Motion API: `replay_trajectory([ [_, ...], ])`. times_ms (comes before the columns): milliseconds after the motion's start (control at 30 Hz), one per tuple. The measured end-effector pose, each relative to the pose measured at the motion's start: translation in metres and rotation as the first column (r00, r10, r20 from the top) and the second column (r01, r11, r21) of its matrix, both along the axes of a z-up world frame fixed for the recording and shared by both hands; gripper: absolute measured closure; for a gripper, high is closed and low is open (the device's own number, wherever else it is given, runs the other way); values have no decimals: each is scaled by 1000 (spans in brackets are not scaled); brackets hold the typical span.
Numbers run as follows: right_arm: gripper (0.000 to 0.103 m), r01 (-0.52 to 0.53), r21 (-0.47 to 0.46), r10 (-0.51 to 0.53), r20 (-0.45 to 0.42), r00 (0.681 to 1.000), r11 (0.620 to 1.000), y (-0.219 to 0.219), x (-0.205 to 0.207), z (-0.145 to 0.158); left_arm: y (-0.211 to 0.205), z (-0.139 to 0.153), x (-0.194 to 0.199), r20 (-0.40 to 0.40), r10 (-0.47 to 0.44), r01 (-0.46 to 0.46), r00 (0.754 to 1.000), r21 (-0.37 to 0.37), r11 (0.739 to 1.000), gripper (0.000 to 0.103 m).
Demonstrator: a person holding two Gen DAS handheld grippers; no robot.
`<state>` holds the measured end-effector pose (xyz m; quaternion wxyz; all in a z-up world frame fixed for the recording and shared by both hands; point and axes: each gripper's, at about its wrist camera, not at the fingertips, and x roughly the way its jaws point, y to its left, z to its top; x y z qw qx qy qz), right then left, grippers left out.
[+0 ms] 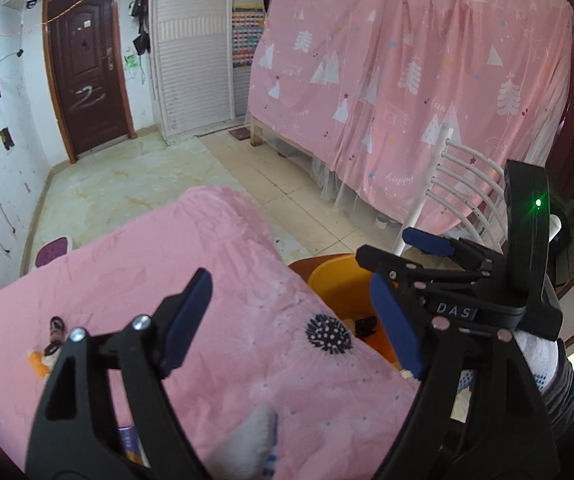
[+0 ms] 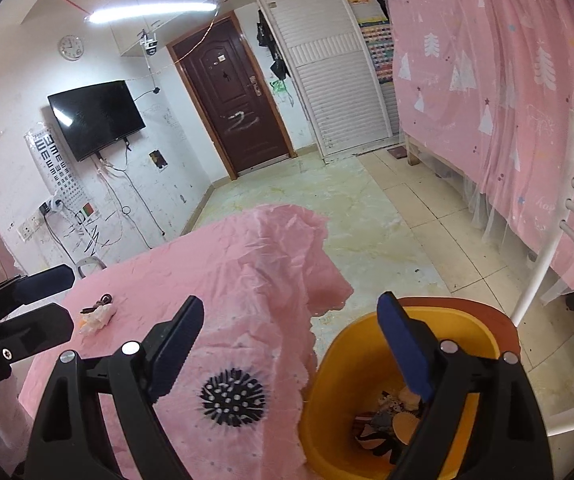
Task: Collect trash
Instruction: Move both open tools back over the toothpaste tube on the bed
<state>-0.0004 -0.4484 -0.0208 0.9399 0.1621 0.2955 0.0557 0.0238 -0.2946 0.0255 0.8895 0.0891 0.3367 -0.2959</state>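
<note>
- The yellow bin sits on a chair seat at the table's near right corner and already holds scraps, so the collecting looks well under way.
- What seems left is a small pile of trash at the far left of the table: a pale crumpled bit, an orange piece and something dark and looped, lying close together.
- The right gripper hangs over the table edge and the bin rim with its jaws spread wide and nothing between them.
- The left gripper is likewise wide open and empty, above the near part of the table, well apart from the pile.
- The pink tablecloth is wrinkled, with a black spiky print near the right edge.
- A white chair back rises behind the bin.
- Beyond lie a tiled floor, a dark brown door, a wall-mounted TV and a pink tree-patterned curtain to the right.
</note>
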Motion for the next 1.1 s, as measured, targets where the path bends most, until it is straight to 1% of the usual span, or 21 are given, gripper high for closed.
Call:
replay_trajectory([
  [67,24,-25,-14,25,3,1000,1000,15,5,5,16,1,-2,7,25,-25,1000,-8,1000,19],
  [100,24,-39,-21,39,4,999,999,24,7,8,23,1,-3,10,34,-34,999,-9,999,18],
  [233,24,-83,-40,83,2,997,996,53,16,14,52,-1,-3,15,77,-77,997,5,997,17],
  [367,24,-118,-50,118,-9,993,992,75,24,15,89,-6,-5,8,120,-120,993,6,993,12],
  [500,24,-159,-63,158,-14,987,985,99,31,17,122,-11,-6,5,162,-162,987,24,987,9],
  [600,24,-190,-72,189,-20,982,979,116,36,17,145,-17,-4,-12,198,-198,980,34,980,7],
  [767,24,-238,-87,235,-36,971,967,143,45,16,170,-27,-3,-32,237,-235,971,44,971,6],
  [933,23,-278,-105,274,-53,960,955,170,53,14,183,-44,-4,-44,242,-238,969,77,968,6],
  [1100,23,-304,-115,297,-74,952,946,188,63,11,199,-63,0,-85,263,-256,961,84,963,6],
])
